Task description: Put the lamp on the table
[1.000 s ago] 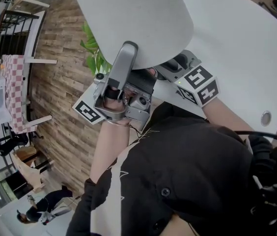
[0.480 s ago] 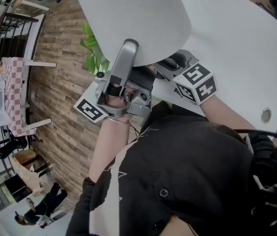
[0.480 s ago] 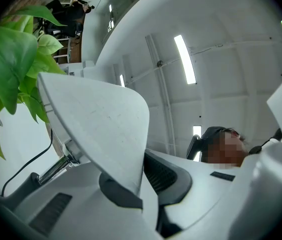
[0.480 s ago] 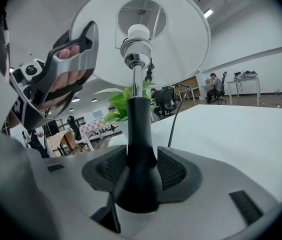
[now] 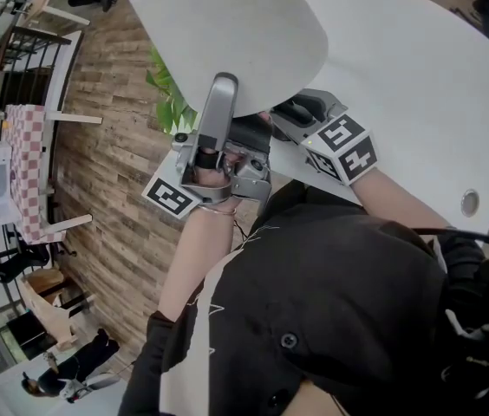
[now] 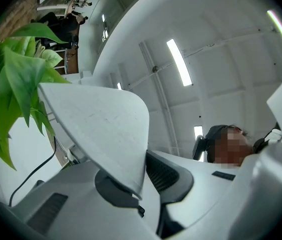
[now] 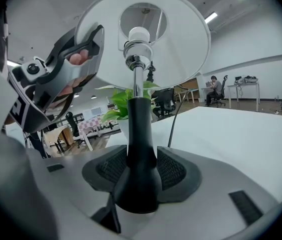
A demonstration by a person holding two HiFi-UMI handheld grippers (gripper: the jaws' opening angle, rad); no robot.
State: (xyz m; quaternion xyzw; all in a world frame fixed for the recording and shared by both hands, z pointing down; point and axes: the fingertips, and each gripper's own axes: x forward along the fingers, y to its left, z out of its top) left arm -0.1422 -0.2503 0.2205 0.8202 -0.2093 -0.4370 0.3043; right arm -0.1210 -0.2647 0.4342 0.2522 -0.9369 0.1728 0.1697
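The lamp has a white shade (image 5: 236, 33) and a black stem (image 7: 140, 134) under a bulb (image 7: 138, 34). My right gripper (image 7: 141, 171) is shut on the stem's flared foot, and the lamp stands upright in it. In the head view this gripper (image 5: 292, 115) sits under the shade at the white table's (image 5: 418, 76) near edge. My left gripper (image 5: 230, 102) reaches up to the shade's rim (image 6: 131, 184). Its jaws have just been opening; the rim still lies between the pads (image 6: 168, 174), which no longer clamp it.
A green potted plant (image 5: 168, 102) stands just past the table's left edge, close to the left gripper. The lamp's cable (image 7: 173, 124) runs across the tabletop. A cable grommet (image 5: 469, 203) sits at the right. Wooden floor, chairs and distant people lie to the left.
The left gripper has rolled slightly and its marker cube has drifted right. The shade has shifted a little to the left. The right gripper holds still on the stem.
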